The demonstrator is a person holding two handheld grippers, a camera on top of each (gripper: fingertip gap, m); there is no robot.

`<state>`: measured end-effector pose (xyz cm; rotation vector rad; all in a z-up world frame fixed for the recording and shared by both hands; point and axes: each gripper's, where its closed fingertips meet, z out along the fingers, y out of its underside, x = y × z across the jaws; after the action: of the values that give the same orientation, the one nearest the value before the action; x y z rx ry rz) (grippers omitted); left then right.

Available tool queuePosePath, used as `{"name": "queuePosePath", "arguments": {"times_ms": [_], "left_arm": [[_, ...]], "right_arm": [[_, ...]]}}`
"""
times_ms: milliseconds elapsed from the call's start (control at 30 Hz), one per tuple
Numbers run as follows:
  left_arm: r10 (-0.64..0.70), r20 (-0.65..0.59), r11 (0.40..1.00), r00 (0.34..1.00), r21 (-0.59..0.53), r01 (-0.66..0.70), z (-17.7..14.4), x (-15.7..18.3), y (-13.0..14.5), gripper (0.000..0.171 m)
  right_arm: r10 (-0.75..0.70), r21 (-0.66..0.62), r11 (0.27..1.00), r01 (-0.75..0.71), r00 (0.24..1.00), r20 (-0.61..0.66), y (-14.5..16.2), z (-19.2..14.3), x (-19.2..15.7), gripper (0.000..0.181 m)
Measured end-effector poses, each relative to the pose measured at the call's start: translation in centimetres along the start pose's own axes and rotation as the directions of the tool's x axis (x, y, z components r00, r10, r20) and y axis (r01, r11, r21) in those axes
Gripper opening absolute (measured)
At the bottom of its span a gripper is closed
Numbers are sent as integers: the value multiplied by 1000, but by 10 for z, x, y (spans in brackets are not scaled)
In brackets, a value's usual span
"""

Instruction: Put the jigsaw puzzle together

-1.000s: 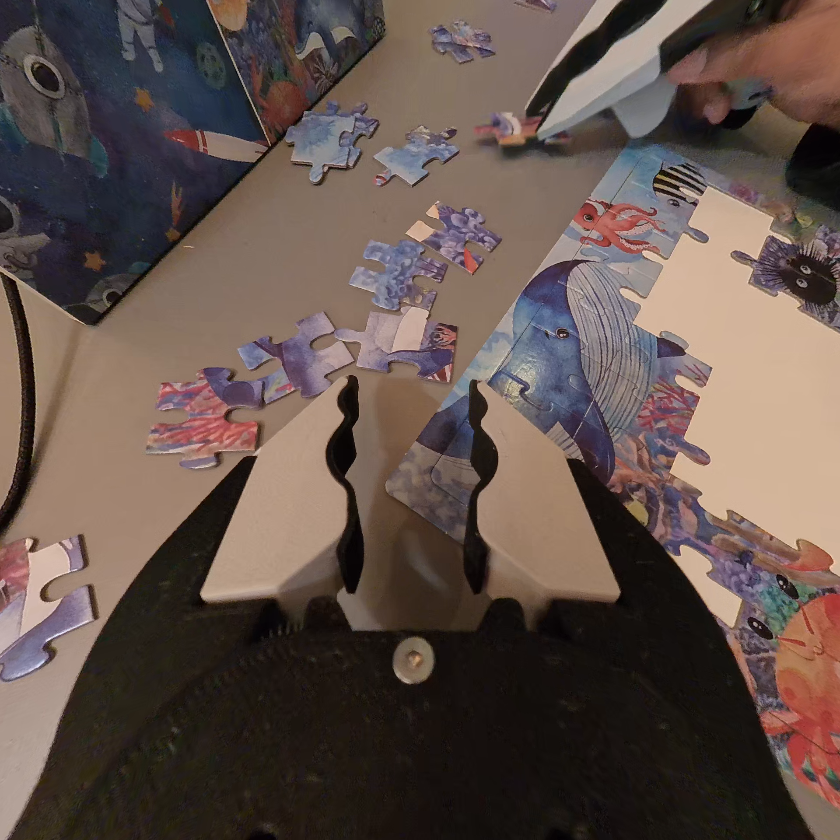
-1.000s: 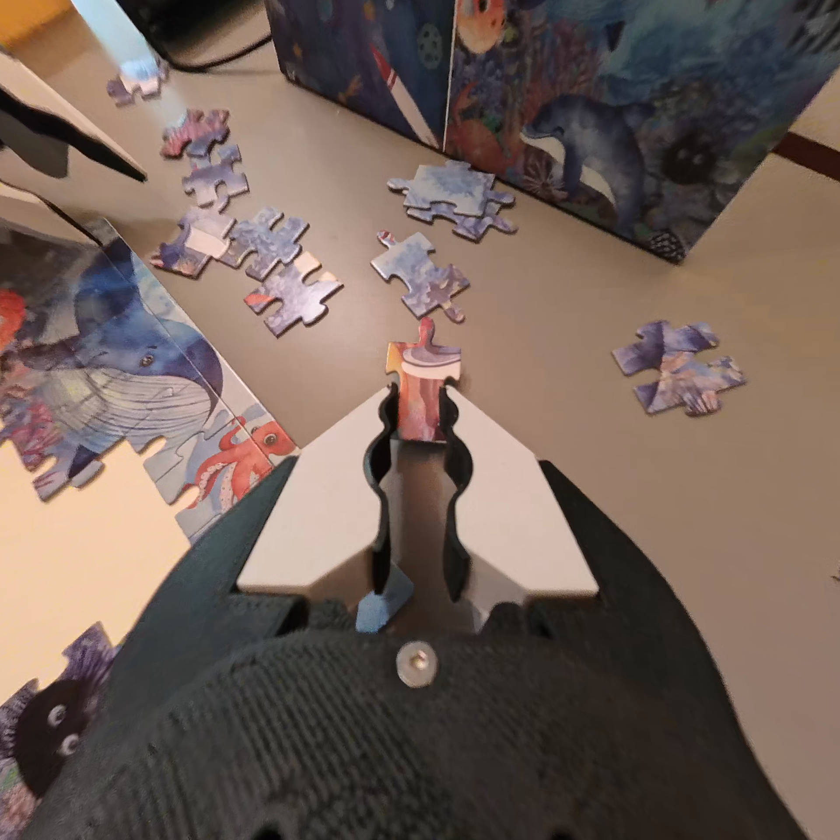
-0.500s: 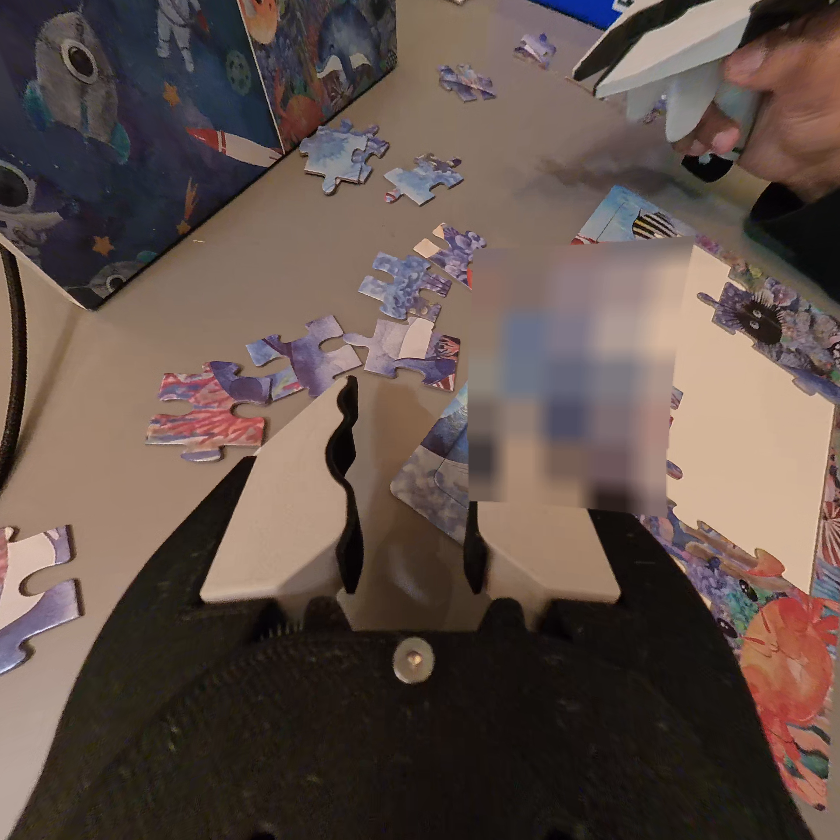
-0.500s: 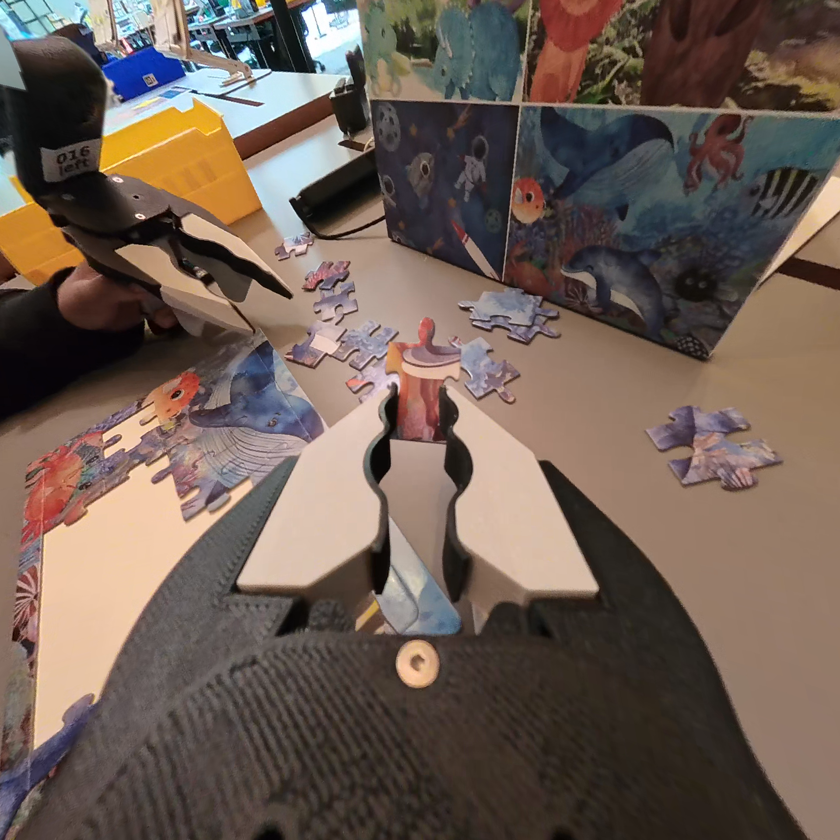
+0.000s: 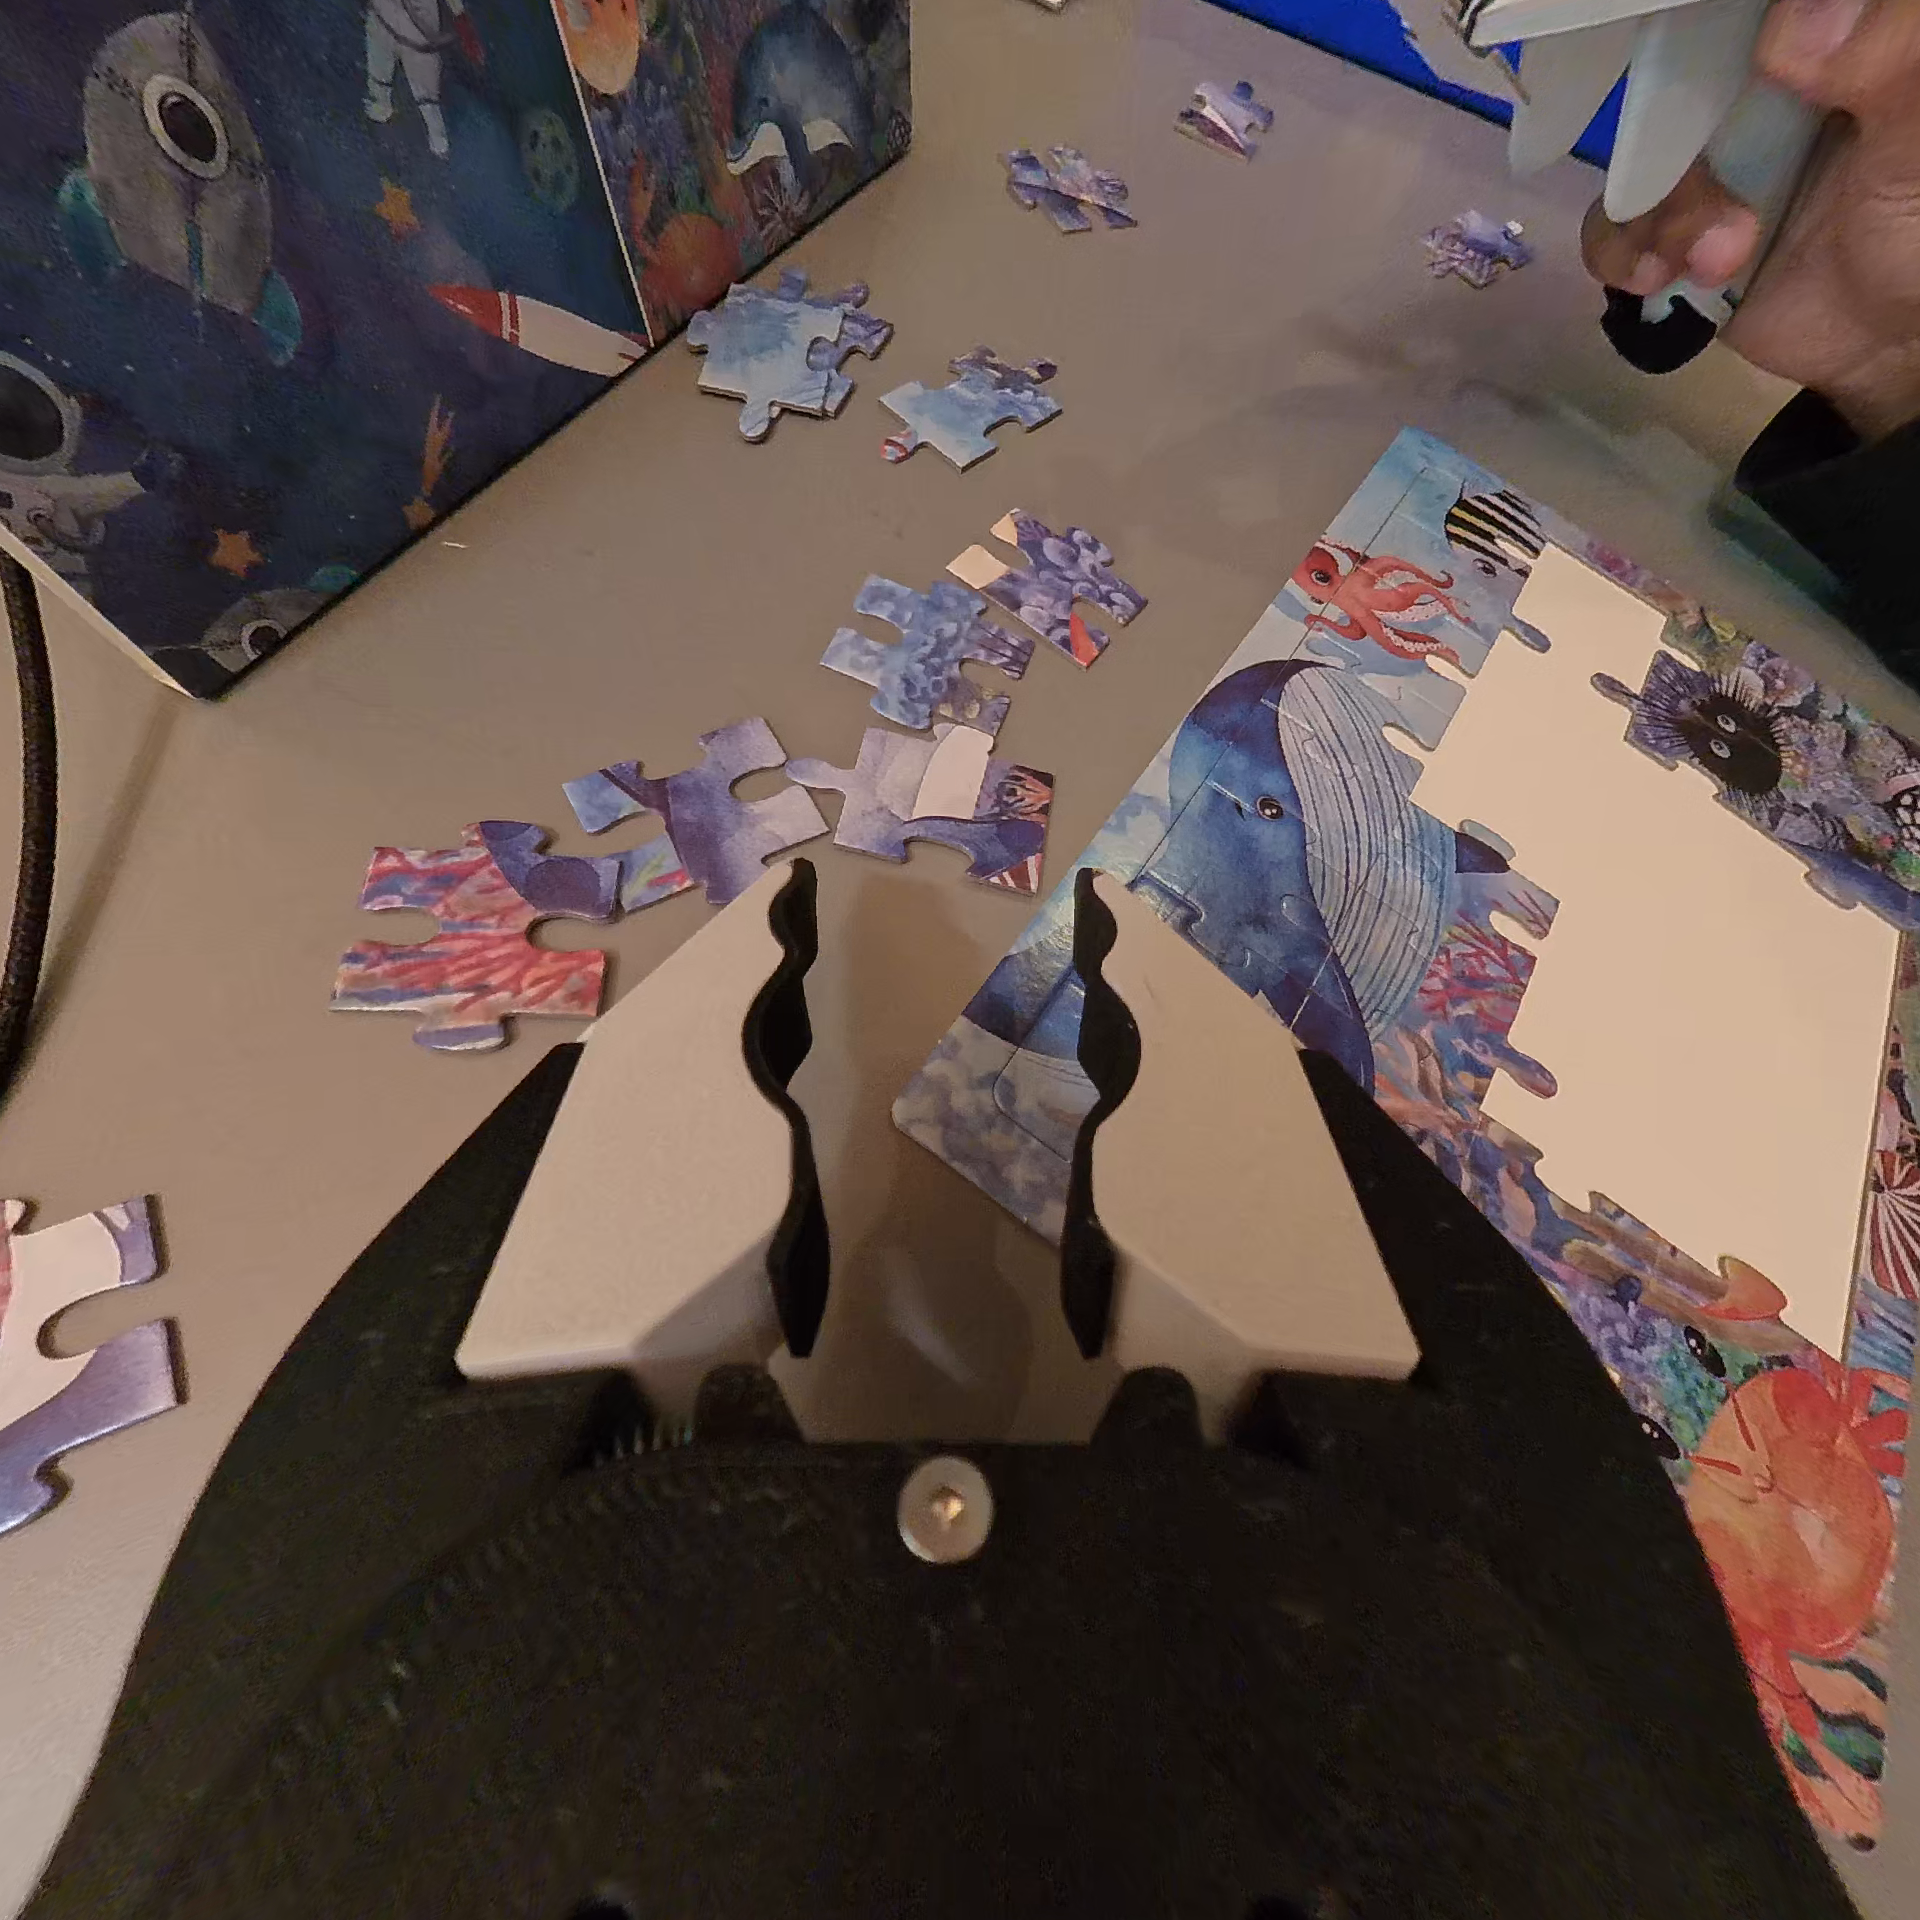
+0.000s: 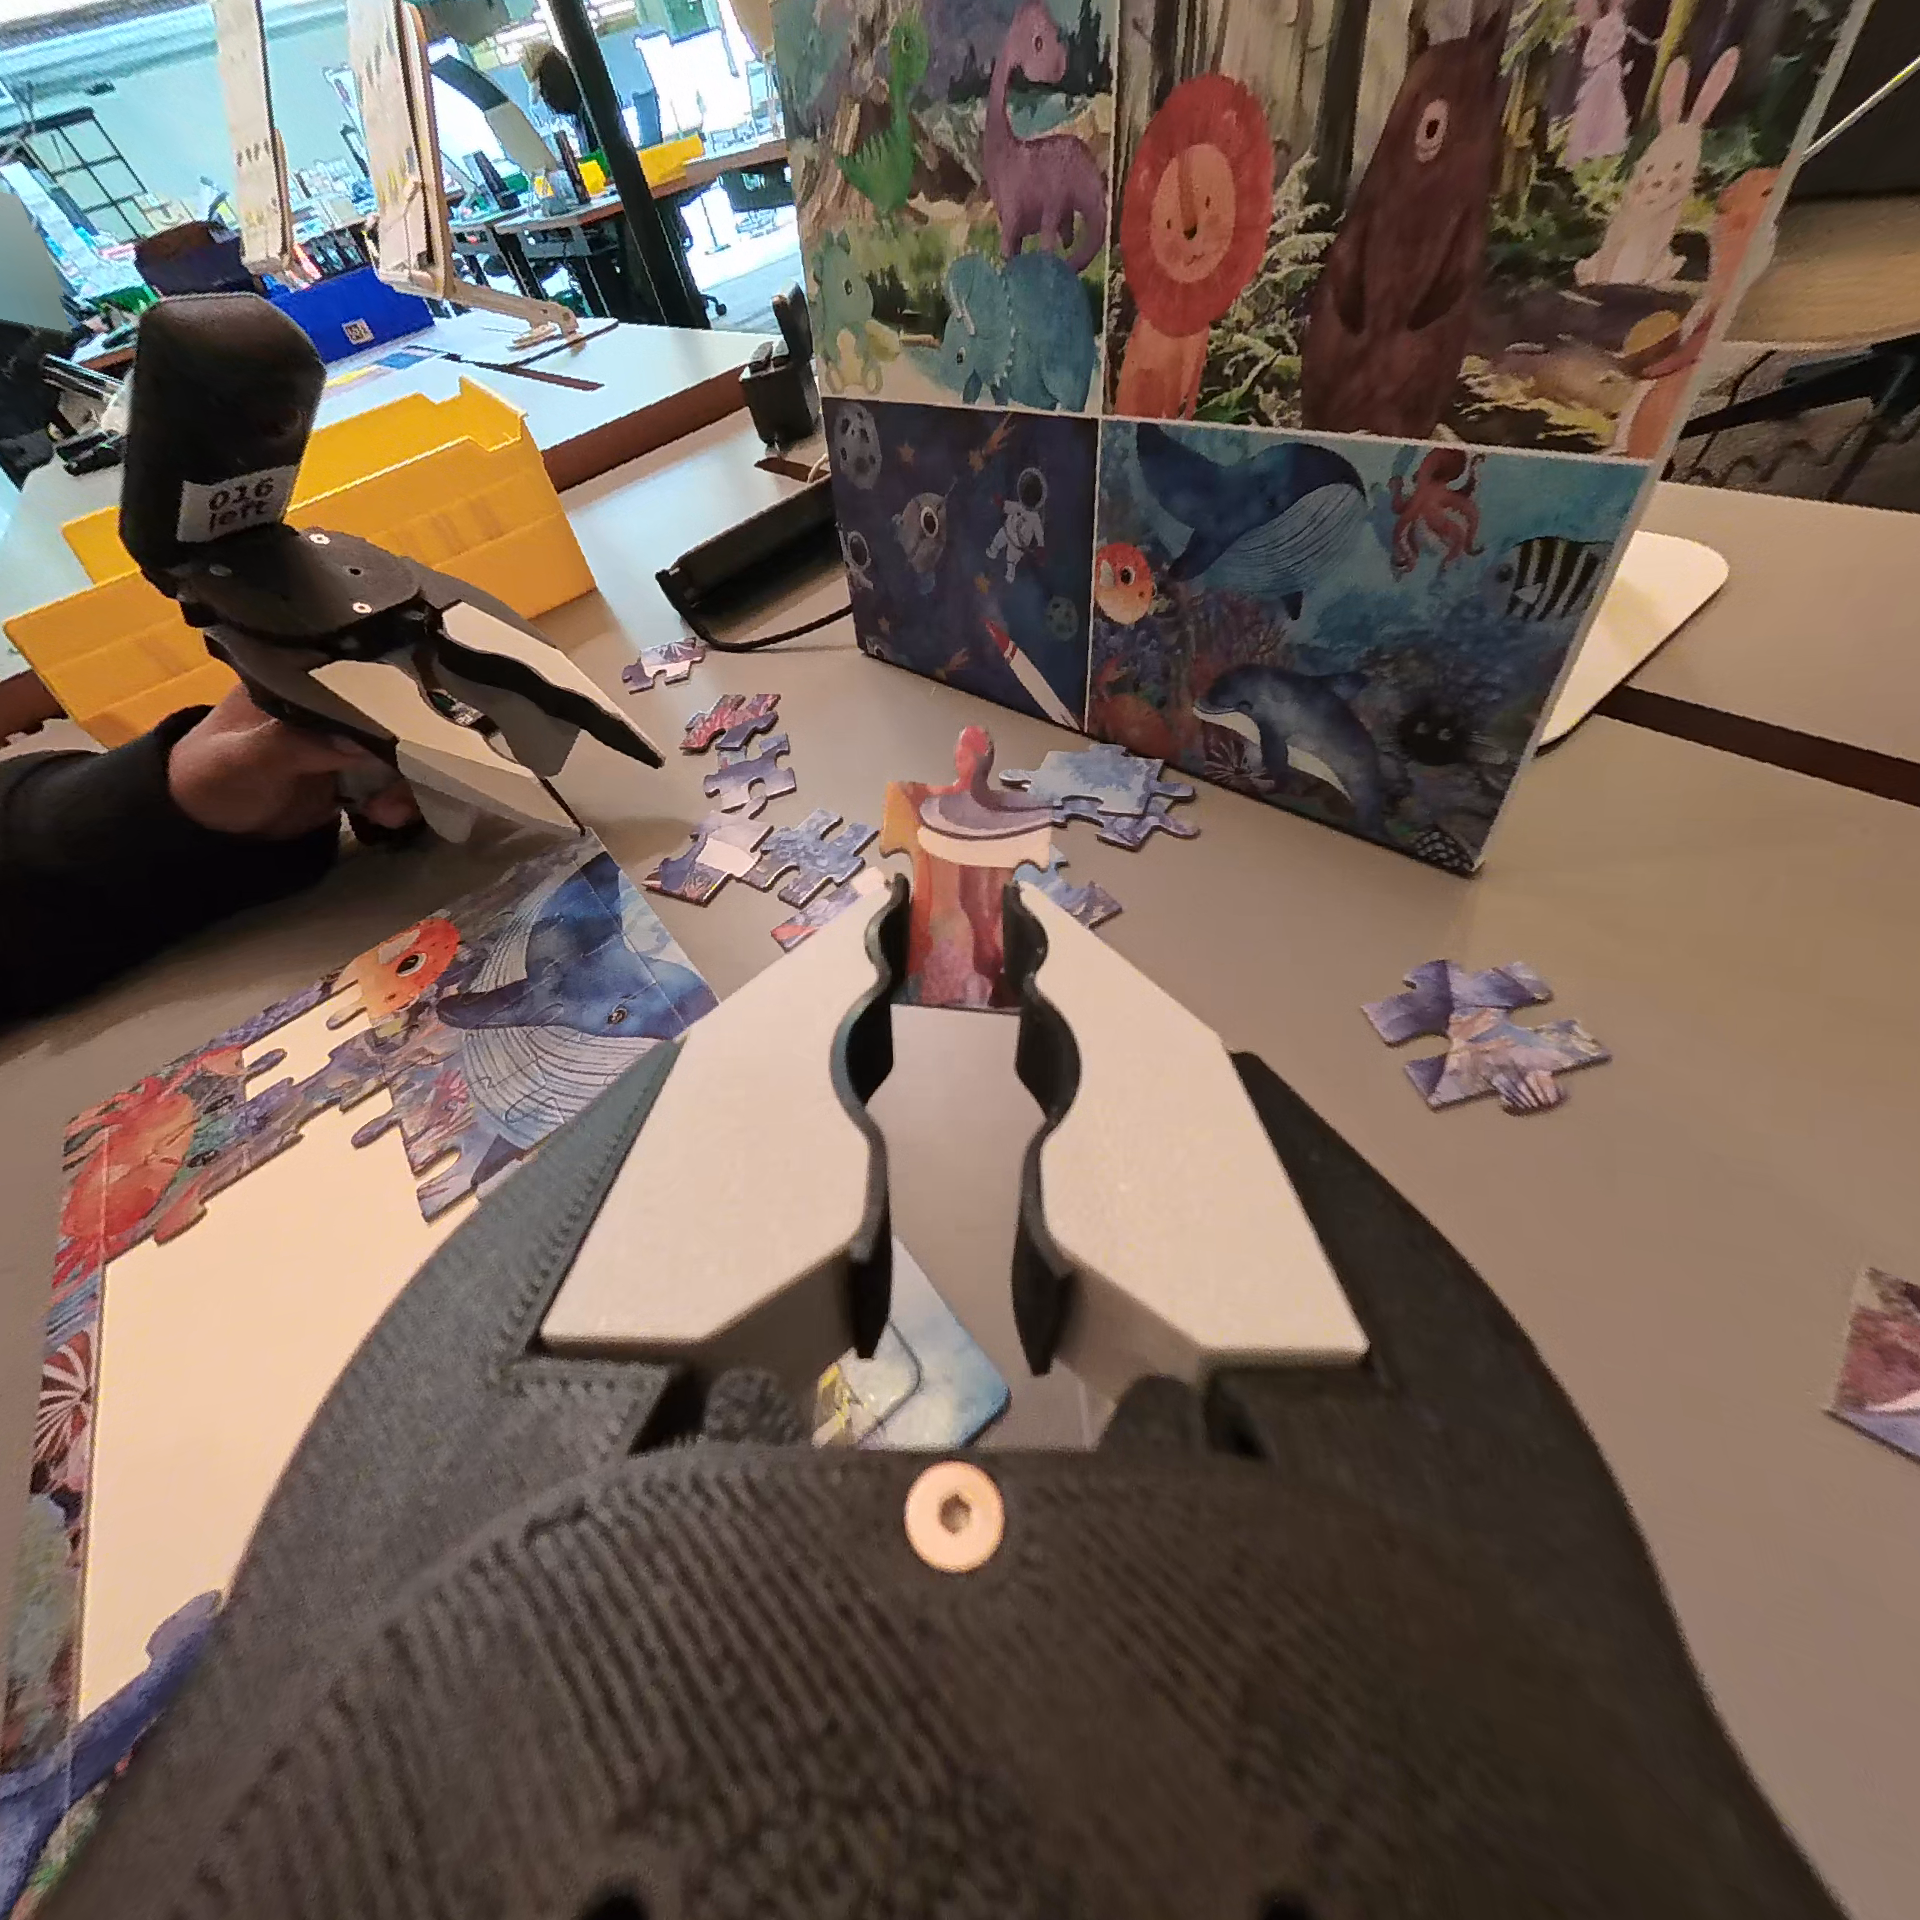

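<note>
A partly built sea puzzle (image 5: 1340, 862) with a whale lies on a white board (image 5: 1662, 935); it also shows in the right wrist view (image 6: 499, 1029). My left gripper (image 5: 940, 888) is open and empty, low over the table at the puzzle's left corner. My right gripper (image 6: 956, 894) is shut on a red-orange puzzle piece (image 6: 961, 873) and holds it upright above the table. Loose blue and pink pieces (image 5: 935, 644) lie left of the puzzle. The left gripper also shows in the right wrist view (image 6: 613, 790). Part of the right gripper's handle (image 5: 1652, 135) shows in the left wrist view.
A picture-covered box (image 5: 312, 260) stands at the back left; it is also in the right wrist view (image 6: 1299, 520). More loose pieces (image 6: 1486, 1029) lie on the grey table. A yellow bin (image 6: 312, 582) and a black cable (image 5: 26, 831) sit at the left. The tips of one gripper are about 25 cm away from the tips of the other.
My right gripper has risen from the table with the red-orange piece and tilted up. My left gripper has pulled back a little and stayed open.
</note>
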<state>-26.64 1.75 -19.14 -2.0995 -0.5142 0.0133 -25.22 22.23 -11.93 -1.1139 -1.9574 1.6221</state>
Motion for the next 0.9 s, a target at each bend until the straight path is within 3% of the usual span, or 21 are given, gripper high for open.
{"name": "queuePosePath", "arguments": {"times_ms": [900], "left_arm": [[14,10,1000,1000,-12,-14,1,0,1,48]], "right_arm": [[-30,-47,998,30,999,-12,8,5,-1,16]]}}
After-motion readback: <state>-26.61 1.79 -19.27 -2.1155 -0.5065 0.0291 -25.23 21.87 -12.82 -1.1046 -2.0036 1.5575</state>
